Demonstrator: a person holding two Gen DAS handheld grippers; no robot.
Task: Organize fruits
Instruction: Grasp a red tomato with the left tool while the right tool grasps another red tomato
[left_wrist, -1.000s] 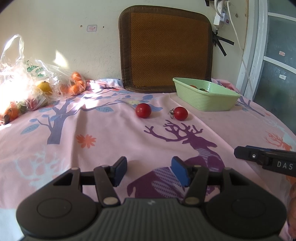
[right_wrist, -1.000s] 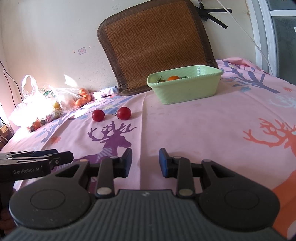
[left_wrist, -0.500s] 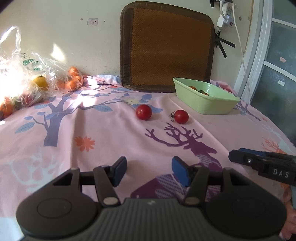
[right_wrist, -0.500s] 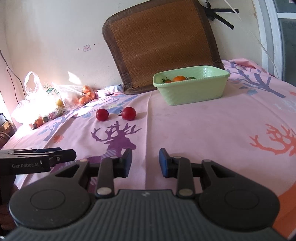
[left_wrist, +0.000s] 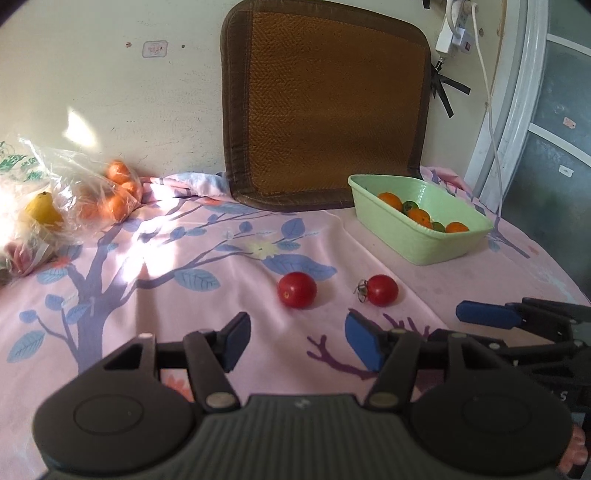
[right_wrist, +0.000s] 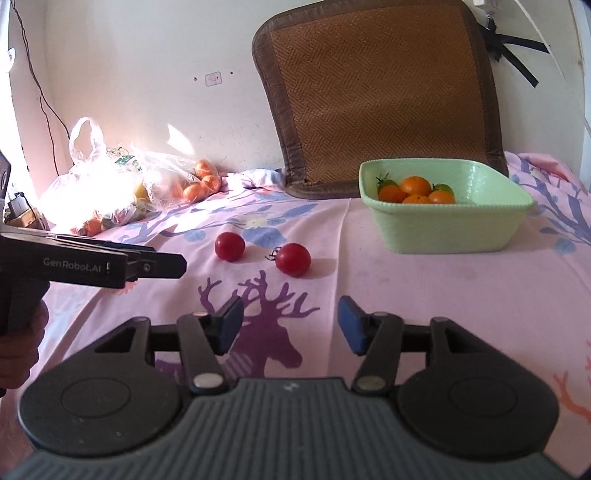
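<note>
Two red tomatoes (left_wrist: 297, 290) (left_wrist: 382, 290) lie loose on the pink tablecloth (left_wrist: 184, 266), just ahead of both tools, one apiece by the look of it. Left gripper (left_wrist: 297, 341) is angled down, jaws opening, nothing between them. Right gripper (right_wrist: 290, 325) likewise tips down and is spreading, empty. Beyond and to the right sits the green basin (right_wrist: 480, 236) (oranges already inside), the likely destination.

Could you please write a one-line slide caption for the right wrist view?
Empty right tongs opening toward two red tomatoes beside a green basin.
</note>
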